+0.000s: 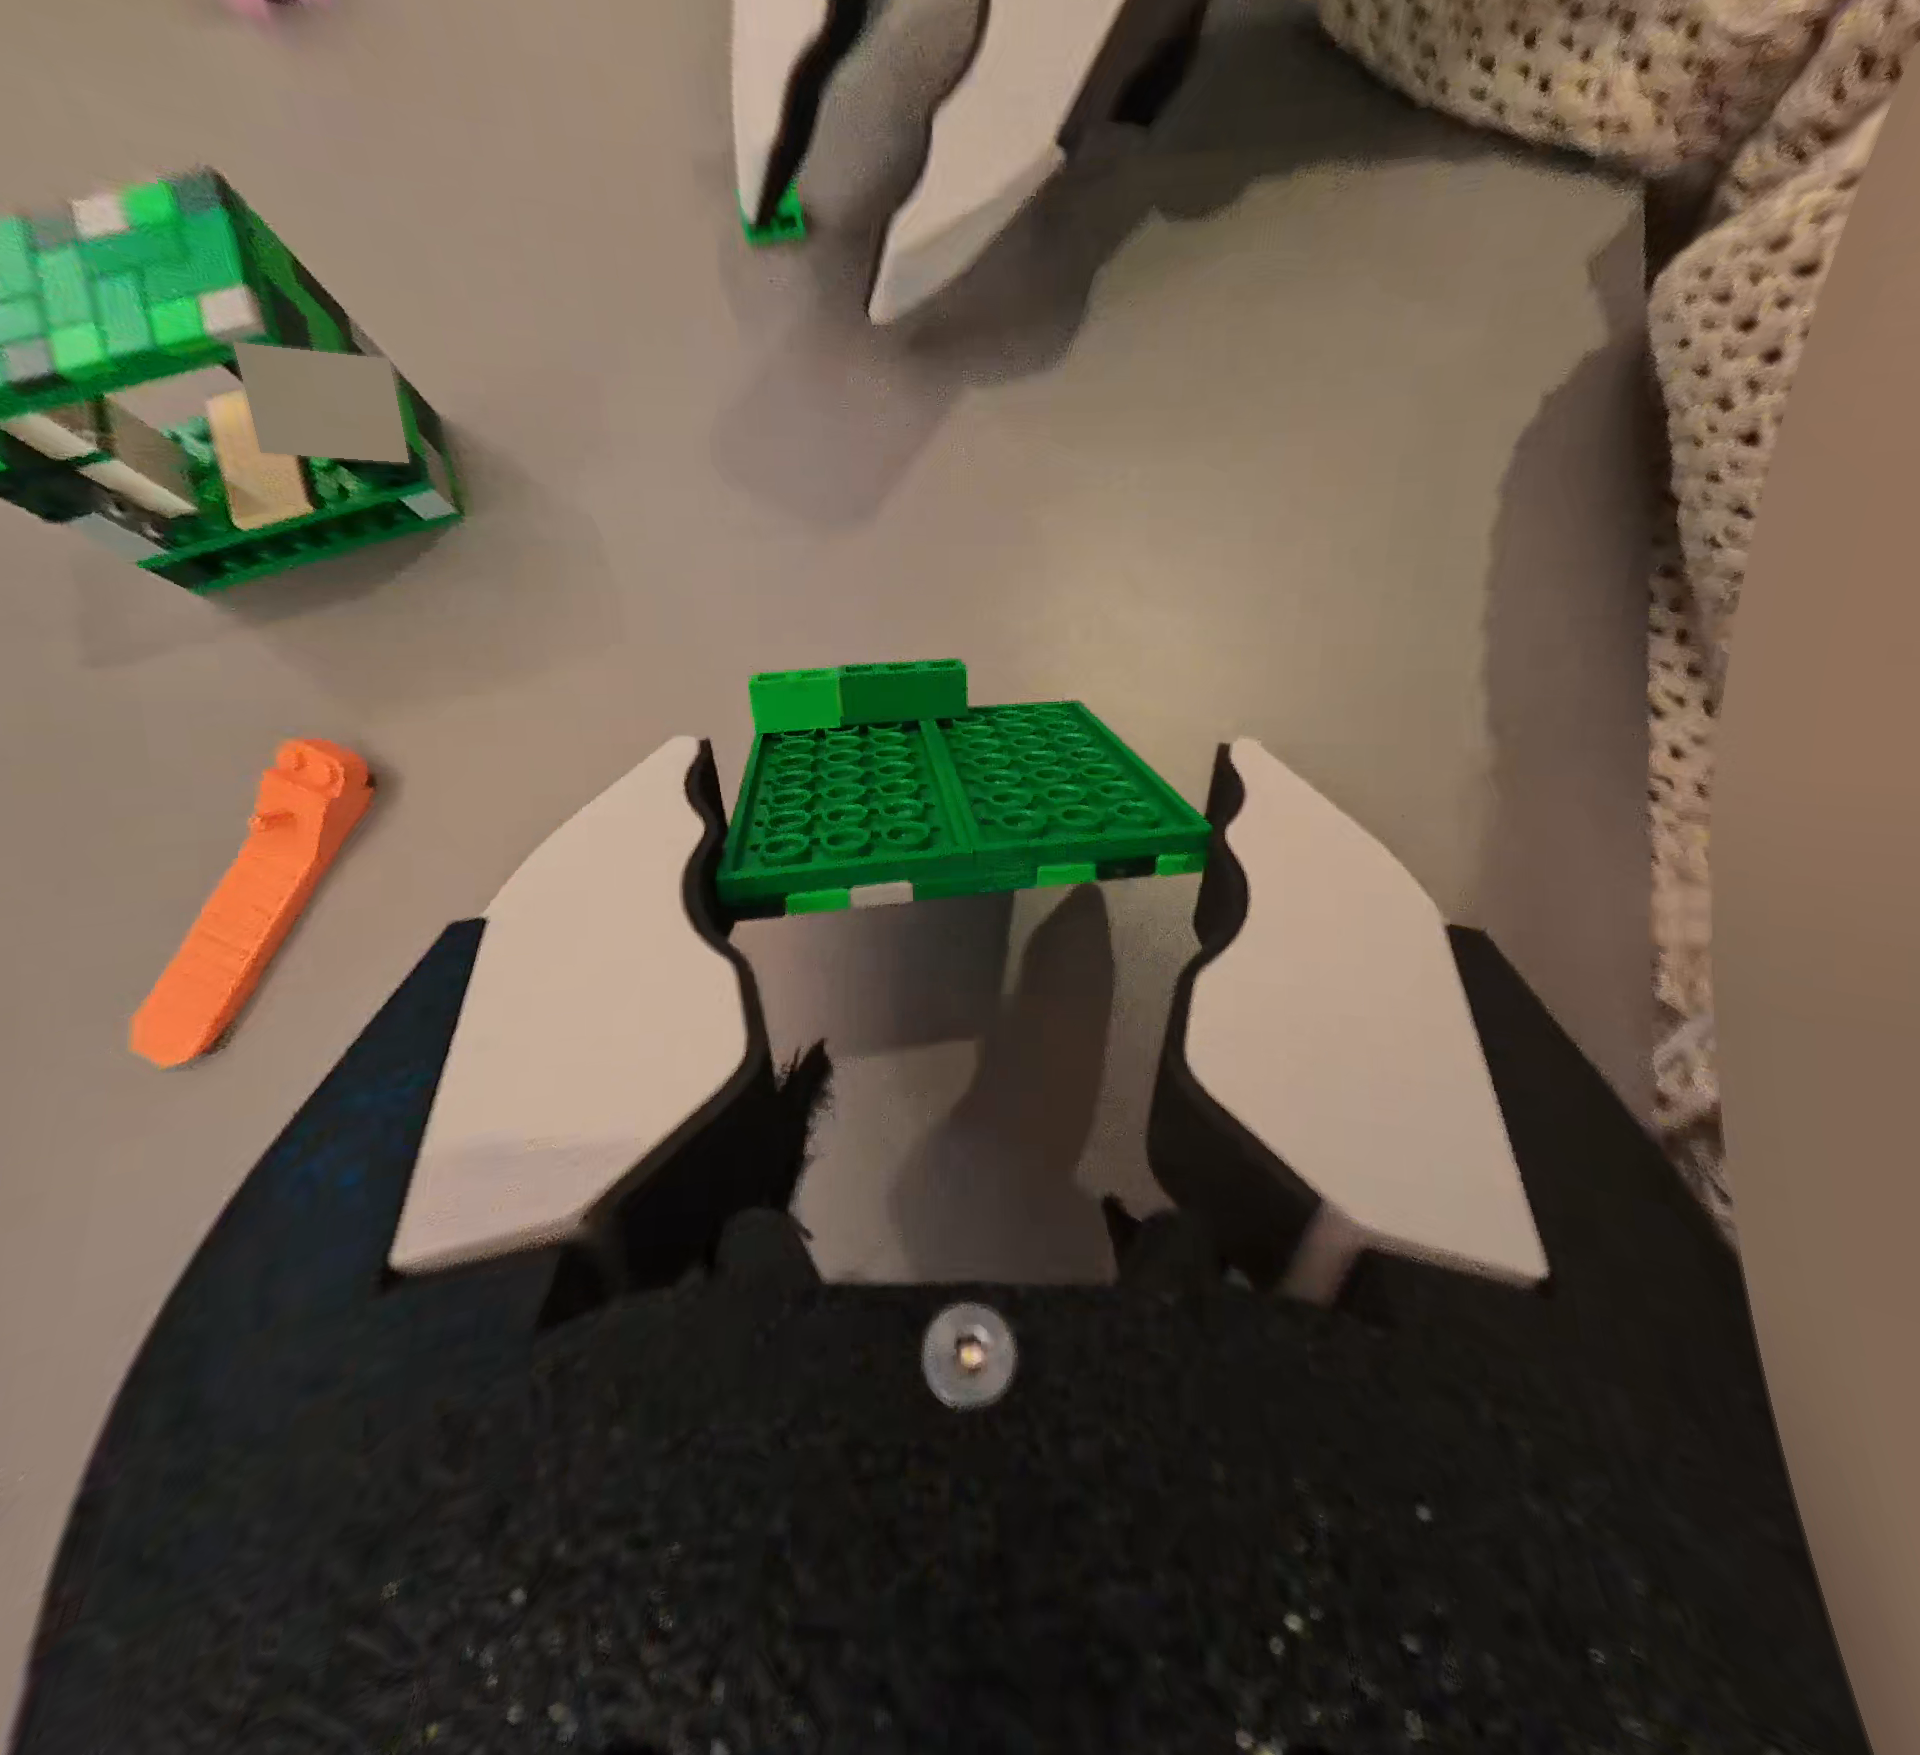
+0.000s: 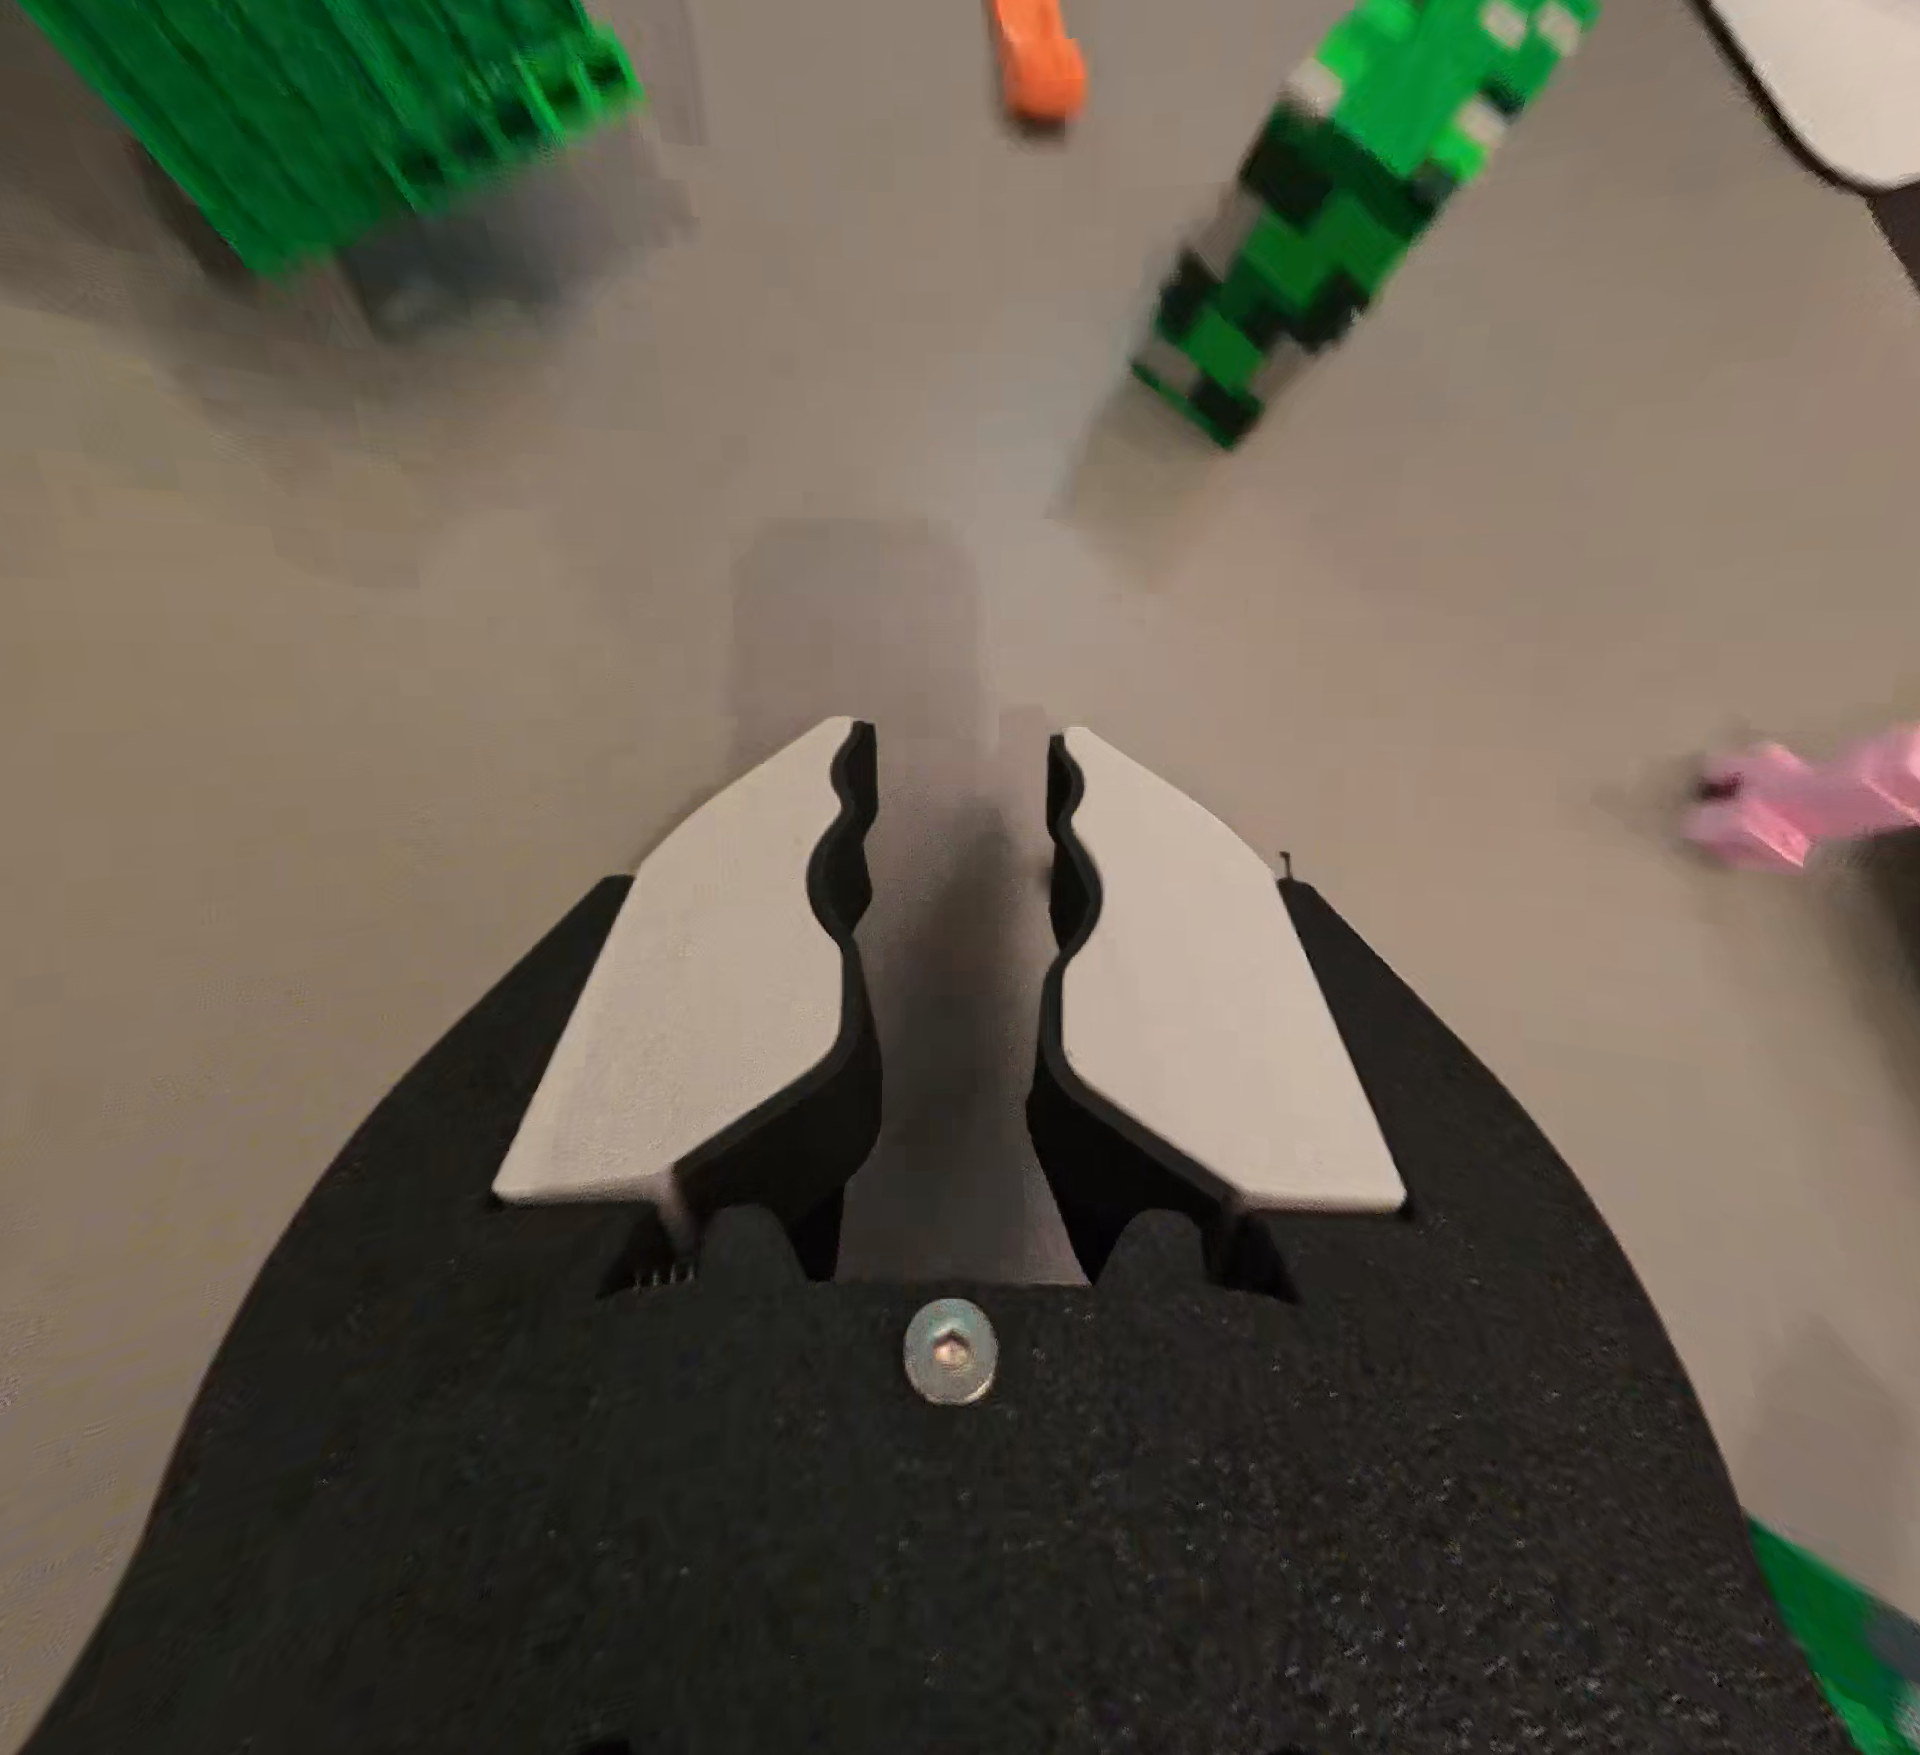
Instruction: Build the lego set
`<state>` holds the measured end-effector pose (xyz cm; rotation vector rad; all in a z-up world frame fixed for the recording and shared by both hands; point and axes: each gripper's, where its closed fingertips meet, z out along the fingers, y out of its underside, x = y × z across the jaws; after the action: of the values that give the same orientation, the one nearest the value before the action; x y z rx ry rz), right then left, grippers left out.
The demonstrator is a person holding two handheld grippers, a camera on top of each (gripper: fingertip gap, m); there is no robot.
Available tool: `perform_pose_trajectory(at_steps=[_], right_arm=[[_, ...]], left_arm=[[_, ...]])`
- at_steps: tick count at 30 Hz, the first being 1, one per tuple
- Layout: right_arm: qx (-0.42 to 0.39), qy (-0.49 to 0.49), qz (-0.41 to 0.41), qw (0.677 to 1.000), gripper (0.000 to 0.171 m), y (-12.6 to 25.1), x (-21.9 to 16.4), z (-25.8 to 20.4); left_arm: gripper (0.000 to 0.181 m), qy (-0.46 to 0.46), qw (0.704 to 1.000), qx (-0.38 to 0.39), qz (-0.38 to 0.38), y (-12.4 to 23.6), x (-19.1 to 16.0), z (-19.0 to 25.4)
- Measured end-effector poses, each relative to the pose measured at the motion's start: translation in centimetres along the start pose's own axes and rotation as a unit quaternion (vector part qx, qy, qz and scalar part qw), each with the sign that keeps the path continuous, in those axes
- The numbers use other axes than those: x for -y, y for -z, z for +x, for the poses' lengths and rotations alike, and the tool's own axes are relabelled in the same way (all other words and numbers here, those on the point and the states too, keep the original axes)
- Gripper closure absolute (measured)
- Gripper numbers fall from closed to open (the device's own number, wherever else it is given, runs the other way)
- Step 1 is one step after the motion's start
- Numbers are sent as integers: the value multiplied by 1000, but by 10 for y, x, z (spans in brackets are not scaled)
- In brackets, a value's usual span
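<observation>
Left tongs (image 1: pixel 961 832) grip a green plate (image 1: pixel 966 801) bearing only two bricks; right tongs (image 2: pixel 961 770), parted and empty, hover near a small green brick (image 1: pixel 774 219), so much building remains.

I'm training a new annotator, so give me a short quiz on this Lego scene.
1. True or false: the left tongs grip the green plate by its side edges.
2. What colour is the separator tool lying on the table: A orange, B blue, C pink?
3. Fill in: the right tongs are ____ and hold nothing.

Key: 1 true; 2 A; 3 open.
</observation>
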<state>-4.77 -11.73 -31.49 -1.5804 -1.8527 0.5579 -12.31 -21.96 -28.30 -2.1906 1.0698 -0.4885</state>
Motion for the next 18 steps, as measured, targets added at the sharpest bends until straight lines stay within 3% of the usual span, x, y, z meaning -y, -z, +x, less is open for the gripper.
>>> perform_pose_trajectory(at_steps=[8, 15, 18], right_arm=[[13, -42, -2, 999, 145, 7, -29, 21], [1, -108, 48, 993, 150, 25, -34, 44], [-15, -140, 11, 990, 151, 23, -45, 54]], left_arm=[[93, -40, 984, -86, -148, -10, 2, -22], [93, -42, 979, -109, -170, -29, 7, -34], [93, -37, 979, -112, -164, -34, 11, -36]])
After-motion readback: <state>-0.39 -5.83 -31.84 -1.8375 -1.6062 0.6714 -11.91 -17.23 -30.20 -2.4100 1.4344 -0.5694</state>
